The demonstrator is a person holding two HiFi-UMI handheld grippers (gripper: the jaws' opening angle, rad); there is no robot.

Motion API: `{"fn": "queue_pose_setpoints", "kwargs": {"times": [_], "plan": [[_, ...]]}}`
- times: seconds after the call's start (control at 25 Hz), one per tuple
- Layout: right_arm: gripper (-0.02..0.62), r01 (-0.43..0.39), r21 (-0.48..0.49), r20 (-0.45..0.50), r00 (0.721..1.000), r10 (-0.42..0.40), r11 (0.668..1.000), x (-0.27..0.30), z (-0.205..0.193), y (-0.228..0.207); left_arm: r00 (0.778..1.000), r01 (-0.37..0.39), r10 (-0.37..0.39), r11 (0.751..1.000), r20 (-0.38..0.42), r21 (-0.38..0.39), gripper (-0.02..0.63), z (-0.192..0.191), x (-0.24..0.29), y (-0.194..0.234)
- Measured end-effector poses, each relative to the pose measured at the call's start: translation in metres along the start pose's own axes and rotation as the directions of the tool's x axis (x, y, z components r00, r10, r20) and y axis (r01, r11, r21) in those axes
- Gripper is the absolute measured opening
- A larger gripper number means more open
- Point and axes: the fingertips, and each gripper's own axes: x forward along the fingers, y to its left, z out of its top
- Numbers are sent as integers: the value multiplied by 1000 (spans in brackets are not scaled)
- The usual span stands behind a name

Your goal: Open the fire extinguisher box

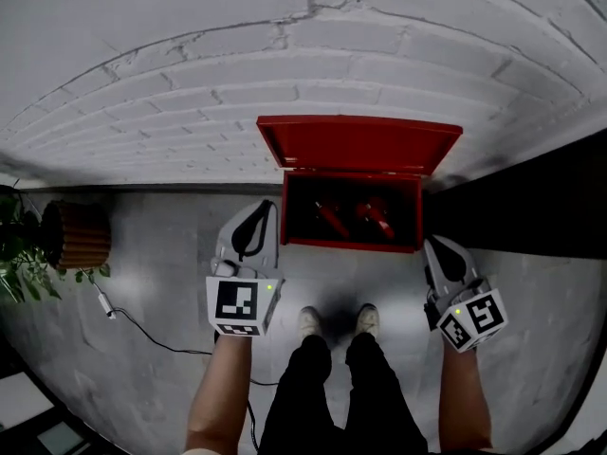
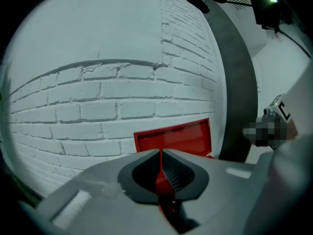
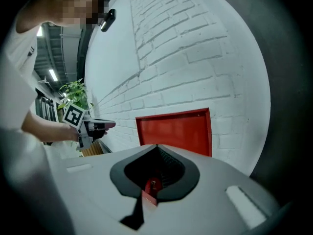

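Against the foot of a white brick wall (image 1: 190, 83), the red fire extinguisher box (image 1: 351, 245) stands on the grey floor (image 1: 161, 254) with its lid (image 1: 358, 144) already swung up and tipped back toward the bricks. Inside the box, two red extinguishers (image 1: 332, 218) lie side by side in the dark interior.

Judged from the raised lid and exposed contents, the opening itself looks done. Little appears left beyond making sure the lid rests steadily against the wall.

Just in front of the box and off its left corner, the left gripper (image 1: 261, 214) is held with its jaws closed together on nothing. In the left gripper view only a sliver of the red box shows behind the line where they meet. Off the box's right corner, slightly nearer the person, the right gripper (image 1: 438, 246) also has its jaws brought together at the tips and carries nothing. Neither gripper touches the box or the lid.

Directly before the box, the person's shoes (image 1: 337, 320) are planted between the two grippers. Well to the left of the box, a slatted wooden planter (image 1: 81, 235) with a leafy plant (image 1: 19, 254) sits by the wall, and a thin cable (image 1: 142, 330) trails across the floor nearer the person.
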Motion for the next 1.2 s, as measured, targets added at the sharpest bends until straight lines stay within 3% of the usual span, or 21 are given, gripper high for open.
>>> {"fn": "queue_pose_setpoints", "kwargs": {"times": [0.12,0.36,0.56,0.92,1.2], "plan": [[6,-14,-1,22,1000,14,1000,-21,25,20,999,30,-29,999,-24,16,5,11,-33,-12],[6,-23,-46,79,996,27,999,-65,90,49,998,40,-39,999,39,-27,5,83,-98,-32],[6,-16,-58,89,996,21,998,-107,129,68,999,29,-27,994,27,-109,5,121,-148,-48],[6,-1,-82,116,993,11,997,-139,178,76,998,48,-45,995,41,-88,5,150,-153,-68],[6,-9,-128,164,986,31,992,-153,217,83,990,77,-66,993,121,-89,5,205,-160,-85]]}}
